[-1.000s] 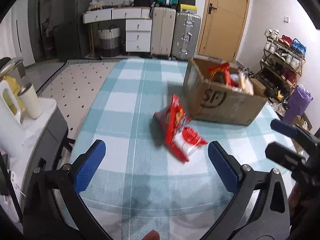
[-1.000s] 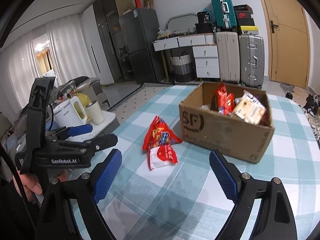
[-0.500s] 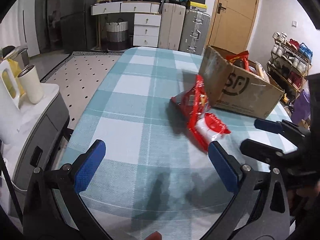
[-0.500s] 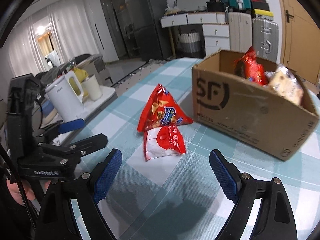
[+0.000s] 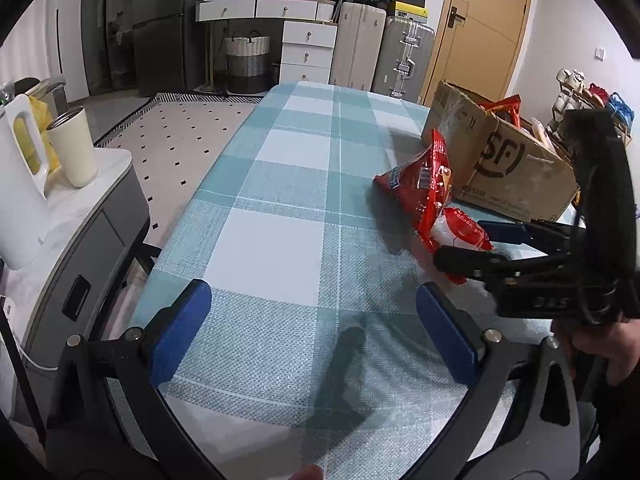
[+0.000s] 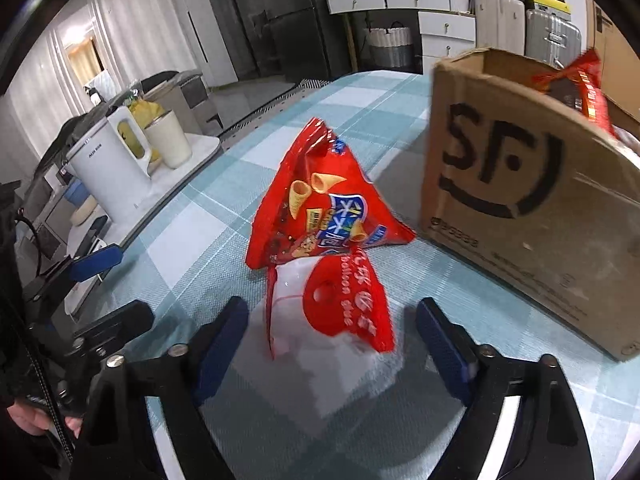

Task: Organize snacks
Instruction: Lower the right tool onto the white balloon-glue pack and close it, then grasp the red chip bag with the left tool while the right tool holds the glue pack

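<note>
Your right gripper is closing in on the white pack, which lies flat on the table by the right edge, just in front of the box. Its jaws have just been narrowing but are apart, w/ the pack between them and not pinched yet. The cone bag stands tilted, touching the pack's far end and leaning toward the box. Go for 1 item only: drop the pads low on the pack's 2 sides, clear of the bag's bottom seam, then squeeze. It looks thin and slippery, so grip firmly. Left gripper hangs wide apart over bare cloth near the left edge, holding nothing; keep it out of the way.
</note>
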A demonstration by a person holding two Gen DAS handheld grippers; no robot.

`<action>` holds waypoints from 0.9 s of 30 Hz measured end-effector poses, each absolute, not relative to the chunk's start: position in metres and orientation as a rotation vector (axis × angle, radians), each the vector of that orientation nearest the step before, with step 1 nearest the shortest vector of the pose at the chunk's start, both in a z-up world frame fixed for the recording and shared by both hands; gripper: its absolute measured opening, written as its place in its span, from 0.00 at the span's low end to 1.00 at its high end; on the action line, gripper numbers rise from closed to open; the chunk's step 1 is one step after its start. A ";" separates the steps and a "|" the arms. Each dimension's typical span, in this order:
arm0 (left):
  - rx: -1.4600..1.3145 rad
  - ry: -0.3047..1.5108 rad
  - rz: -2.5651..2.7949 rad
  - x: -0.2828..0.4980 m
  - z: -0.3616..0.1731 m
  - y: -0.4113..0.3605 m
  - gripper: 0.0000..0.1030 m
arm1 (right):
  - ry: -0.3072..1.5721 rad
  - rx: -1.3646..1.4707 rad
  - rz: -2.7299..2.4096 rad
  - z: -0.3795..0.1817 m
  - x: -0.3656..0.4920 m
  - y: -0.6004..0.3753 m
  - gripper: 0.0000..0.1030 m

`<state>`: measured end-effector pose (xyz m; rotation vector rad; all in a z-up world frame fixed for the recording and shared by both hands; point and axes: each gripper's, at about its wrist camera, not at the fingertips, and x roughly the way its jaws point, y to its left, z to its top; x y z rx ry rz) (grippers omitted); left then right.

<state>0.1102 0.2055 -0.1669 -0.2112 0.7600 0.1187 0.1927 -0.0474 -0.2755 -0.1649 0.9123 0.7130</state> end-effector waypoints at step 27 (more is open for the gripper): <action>-0.245 0.792 0.021 0.134 -0.148 0.183 0.99 | 0.831 -0.028 0.685 -0.256 0.147 -0.103 0.46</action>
